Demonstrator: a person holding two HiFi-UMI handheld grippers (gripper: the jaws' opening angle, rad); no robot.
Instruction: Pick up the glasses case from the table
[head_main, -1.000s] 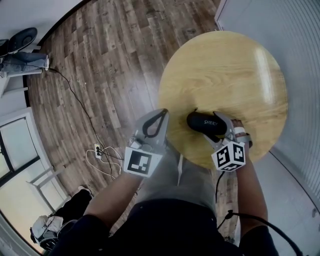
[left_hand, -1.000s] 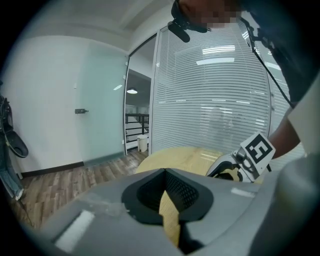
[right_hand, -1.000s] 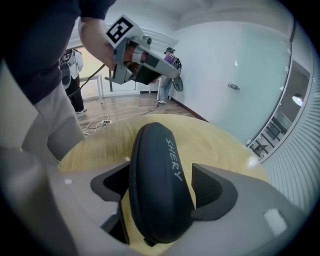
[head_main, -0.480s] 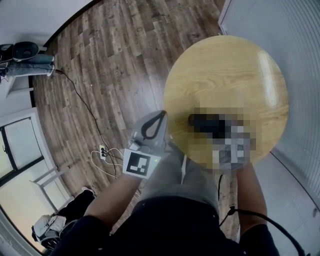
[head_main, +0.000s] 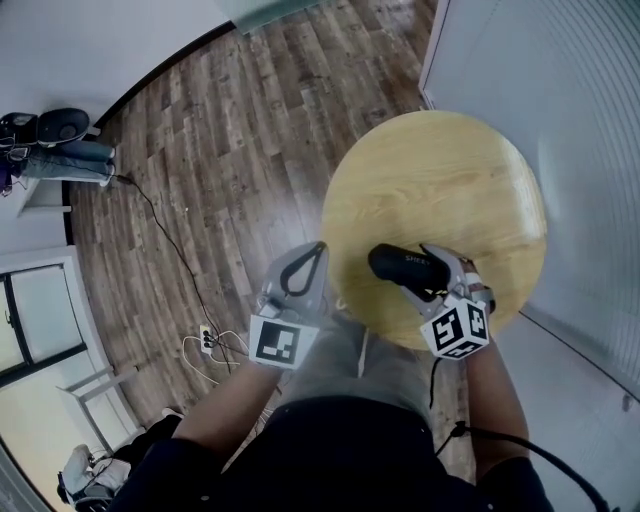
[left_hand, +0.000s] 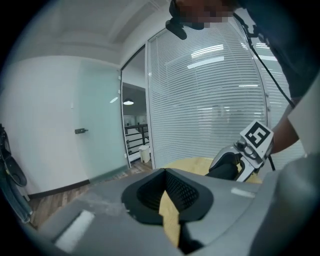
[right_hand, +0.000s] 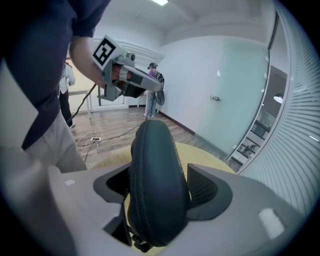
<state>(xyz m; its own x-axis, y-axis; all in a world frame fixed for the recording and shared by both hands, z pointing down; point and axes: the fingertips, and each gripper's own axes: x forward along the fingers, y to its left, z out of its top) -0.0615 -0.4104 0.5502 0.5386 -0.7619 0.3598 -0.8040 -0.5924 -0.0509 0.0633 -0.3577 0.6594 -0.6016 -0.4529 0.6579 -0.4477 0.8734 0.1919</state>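
Note:
The black zip glasses case (head_main: 403, 264) hangs just above the near edge of the round wooden table (head_main: 450, 170). My right gripper (head_main: 432, 272) is shut on it; its jaws have just been closing with the case between them. In the right gripper view the case (right_hand: 155, 185) stands on edge, and both pads (right_hand: 206, 189) press its sides, with the table (right_hand: 212, 159) below. My left gripper (head_main: 318, 250) hovers off the table's left edge, shut and holding nothing. The left gripper view shows its jaws (left_hand: 167, 200) together, with the case (left_hand: 224, 167) far to the right.
A cable and power strip (head_main: 205, 338) lie on the wood floor to the left. A wall of blinds (head_main: 570, 120) stands close behind the table on the right. A person (right_hand: 151, 90) stands far off by the glass wall.
Both grippers have risen. The right one has lifted the case off the tabletop, and the table looks smaller and farther below.

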